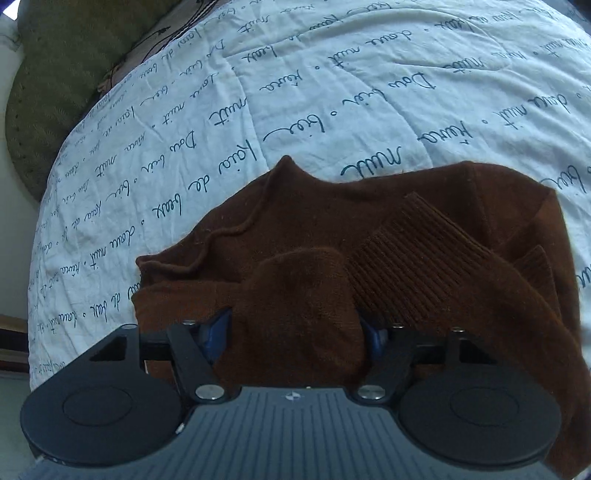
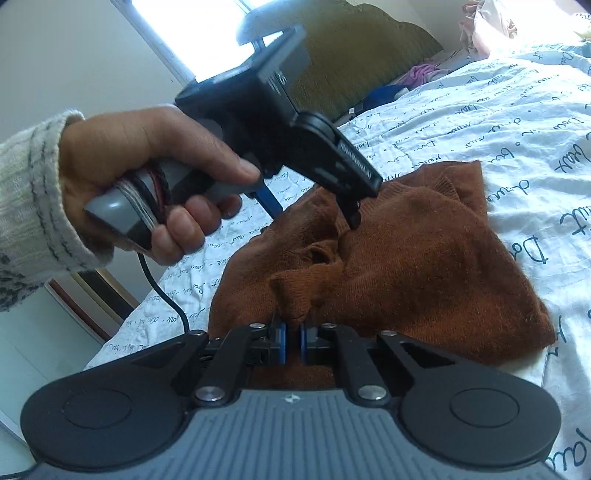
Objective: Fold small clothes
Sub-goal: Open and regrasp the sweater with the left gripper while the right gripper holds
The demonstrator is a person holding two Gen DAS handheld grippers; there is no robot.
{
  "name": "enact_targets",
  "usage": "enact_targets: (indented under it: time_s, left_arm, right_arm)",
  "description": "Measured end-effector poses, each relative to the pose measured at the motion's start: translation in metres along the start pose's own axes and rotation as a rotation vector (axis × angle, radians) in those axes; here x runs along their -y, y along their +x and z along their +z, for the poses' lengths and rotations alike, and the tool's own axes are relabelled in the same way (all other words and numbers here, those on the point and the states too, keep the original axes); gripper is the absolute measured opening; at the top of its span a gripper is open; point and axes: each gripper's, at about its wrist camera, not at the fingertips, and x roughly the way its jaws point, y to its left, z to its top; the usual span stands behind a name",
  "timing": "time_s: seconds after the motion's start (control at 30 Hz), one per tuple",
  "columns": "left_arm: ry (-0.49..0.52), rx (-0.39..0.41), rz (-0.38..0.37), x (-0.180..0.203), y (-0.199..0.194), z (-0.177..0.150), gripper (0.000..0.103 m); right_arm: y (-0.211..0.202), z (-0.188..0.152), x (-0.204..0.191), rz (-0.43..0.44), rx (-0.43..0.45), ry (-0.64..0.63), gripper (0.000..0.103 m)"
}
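Note:
A brown knit sweater point(image 1: 332, 221) lies partly folded on a white quilt with blue script point(image 1: 295, 92); its ribbed cuff point(image 1: 417, 254) lies across the body. My left gripper point(image 1: 299, 332) is shut on a thick fold of the sweater, which hides the fingertips. In the right wrist view the sweater point(image 2: 424, 266) lies bunched on the quilt point(image 2: 517, 122). My right gripper point(image 2: 291, 338) is shut on a small fold of the sweater's edge. The left gripper point(image 2: 314, 206), held by a hand, holds the fabric just beyond.
An olive green headboard point(image 1: 48, 92) stands past the bed's far edge, also in the right wrist view point(image 2: 354, 55). Pink and blue clothes point(image 2: 417, 74) lie near it. A black cable point(image 2: 166, 295) hangs from the left gripper's handle. A window point(image 2: 192, 29) is behind.

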Motion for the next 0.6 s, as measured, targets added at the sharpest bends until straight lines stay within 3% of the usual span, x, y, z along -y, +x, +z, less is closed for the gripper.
enact_targets:
  time_s: [0.07,0.13,0.33,0.6]
  left_arm:
    - [-0.042,-0.003,-0.044,-0.008,0.001,0.000,0.031]
    - [-0.080,0.004,-0.071,-0.017,-0.002,0.000,0.016]
    - [-0.306,0.029,-0.286,-0.070,-0.009,-0.013,0.012]
    - [-0.428,0.122,-0.393,-0.109,-0.035,-0.013,0.010]
  right_arm:
    - [-0.001,0.000,0.001,0.006,0.002,0.002,0.007]
    - [-0.001,0.000,0.001,0.010,0.004,-0.005,0.007]
    - [-0.003,0.004,0.000,0.030,0.020,-0.019,0.006]
    - [-0.014,0.023,-0.027,0.038,0.089,-0.104,0.005]
